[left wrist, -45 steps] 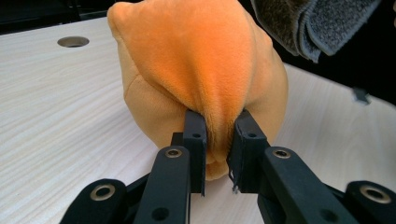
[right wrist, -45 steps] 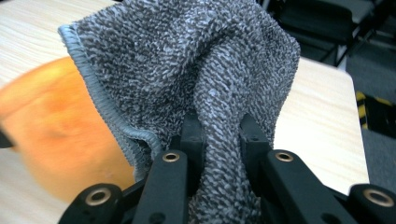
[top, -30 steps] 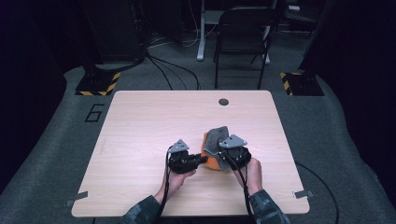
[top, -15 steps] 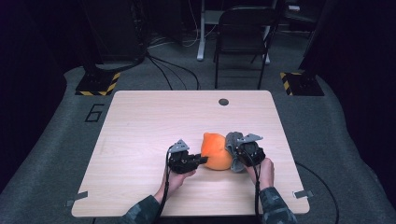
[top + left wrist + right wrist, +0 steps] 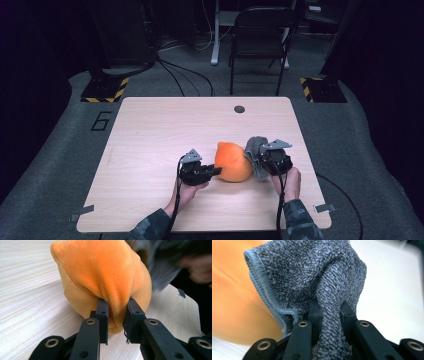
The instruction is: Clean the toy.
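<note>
Room: dark workshop, pale wooden table (image 5: 150, 150), chair (image 5: 260, 45) behind it.
Left gripper (image 5: 212, 171): I had its jaws pinching a fold of the orange cushion (image 5: 232, 162), pinned near the table's middle.
Cushion: plump, no clear long axis; its pinched end pointed at my left hand.
Change: a second earlier the grey cloth (image 5: 256, 155) covered the cushion; I had since peeled it off rightward, baring it.
Right gripper (image 5: 267, 161): clamped on the bunched cloth, just beside the cushion.
</note>
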